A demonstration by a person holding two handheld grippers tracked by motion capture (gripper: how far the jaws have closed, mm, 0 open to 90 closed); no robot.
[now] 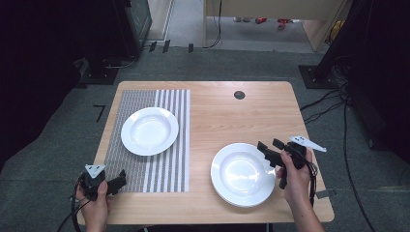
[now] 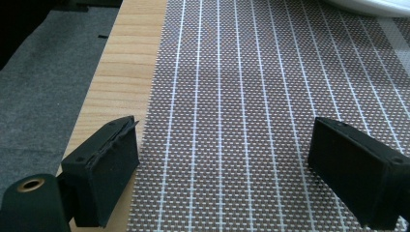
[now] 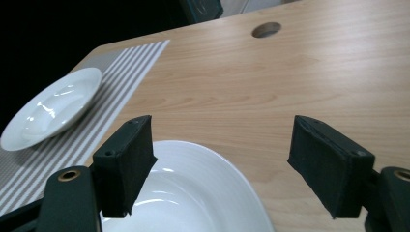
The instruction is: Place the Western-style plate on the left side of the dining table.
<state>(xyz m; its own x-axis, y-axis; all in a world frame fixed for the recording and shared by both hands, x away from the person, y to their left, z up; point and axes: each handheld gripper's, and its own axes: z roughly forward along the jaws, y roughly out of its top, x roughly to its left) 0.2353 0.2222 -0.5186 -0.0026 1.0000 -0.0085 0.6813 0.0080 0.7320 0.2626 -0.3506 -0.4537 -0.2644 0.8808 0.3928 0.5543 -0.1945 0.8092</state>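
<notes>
From the high view, the wooden surface [image 1: 217, 116] carries a striped woven placemat [image 1: 164, 166] across its 9 o'clock side, and a white deep plate [image 1: 149, 131] sits on that mat toward 10 o'clock. A small stack of white plates [image 1: 241, 174] rests on bare wood at about 4 o'clock. Your left gripper [image 1: 118, 182] lies low at 8 o'clock over the near corner of the mat, held in your left hand [image 1: 94, 200]. Your right gripper [image 1: 267, 151] hovers at the 3 o'clock rim of the stack, held in your right hand [image 1: 295, 176].

In the left gripper view, your fingers [image 2: 109, 169] are spread wide with nothing between them, above the placemat [image 2: 251, 96]; the plate's rim [image 2: 372, 5] peeks in at 1 o'clock.

In the right gripper view, your fingers [image 3: 125, 159] are spread apart and empty, poised just over the edge of the plate stack [image 3: 193, 193]. The plate on the mat [image 3: 51, 108] lies at 9 o'clock, and a round cable hole [image 3: 266, 29] at 12 o'clock.
</notes>
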